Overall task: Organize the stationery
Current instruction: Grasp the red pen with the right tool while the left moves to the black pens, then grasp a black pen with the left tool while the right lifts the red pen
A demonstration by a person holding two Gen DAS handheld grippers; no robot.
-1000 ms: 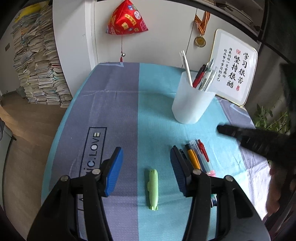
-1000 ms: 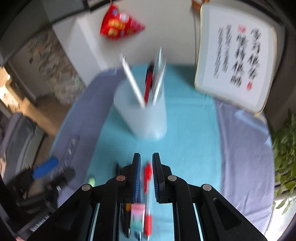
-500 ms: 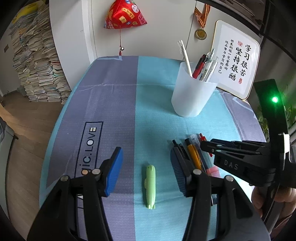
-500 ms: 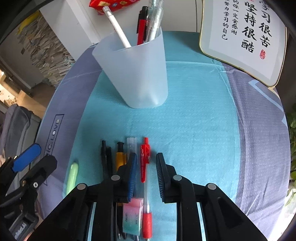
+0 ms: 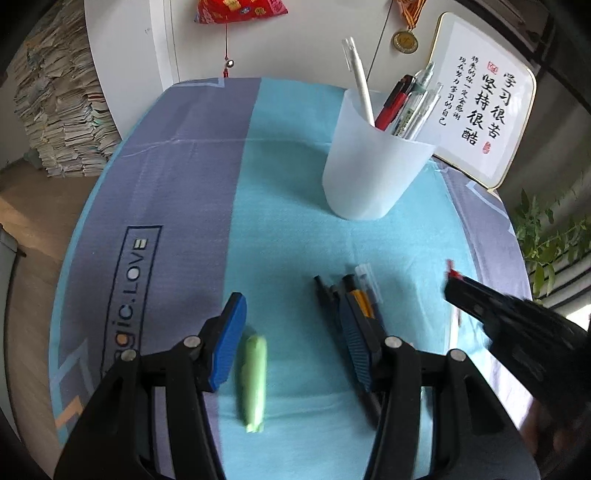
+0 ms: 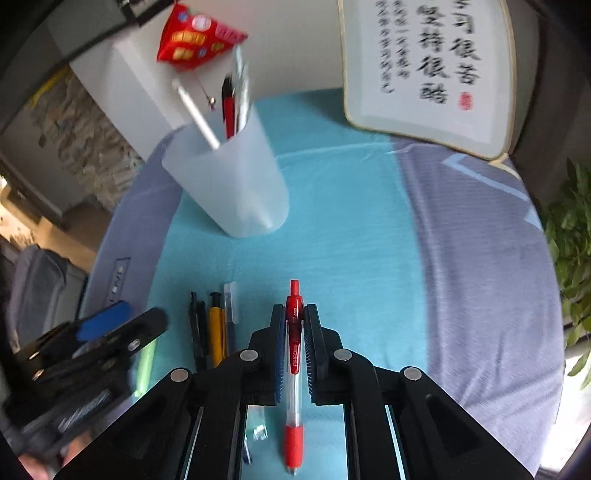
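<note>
A frosted white cup (image 5: 373, 173) with several pens in it stands on the blue cloth; it also shows in the right wrist view (image 6: 236, 184). My right gripper (image 6: 294, 314) is shut on a red pen (image 6: 294, 354) and holds it above the cloth; its red tip (image 5: 451, 272) shows in the left wrist view. My left gripper (image 5: 291, 332) is open and low over the cloth, with a green highlighter (image 5: 253, 376) lying between its fingers. A row of black, yellow and clear pens (image 6: 212, 328) lies on the cloth, beside the left gripper's right finger (image 5: 354, 332).
A framed calligraphy board (image 5: 484, 96) leans against the wall behind the cup. A red ornament (image 5: 236, 9) hangs on the wall. Paper stacks (image 5: 55, 122) stand on the floor at the left. A plant (image 6: 569, 236) is at the right table edge.
My right gripper has shut on the red pen and lifted it out of the row. My left gripper has shifted so the highlighter lies nearer its left finger.
</note>
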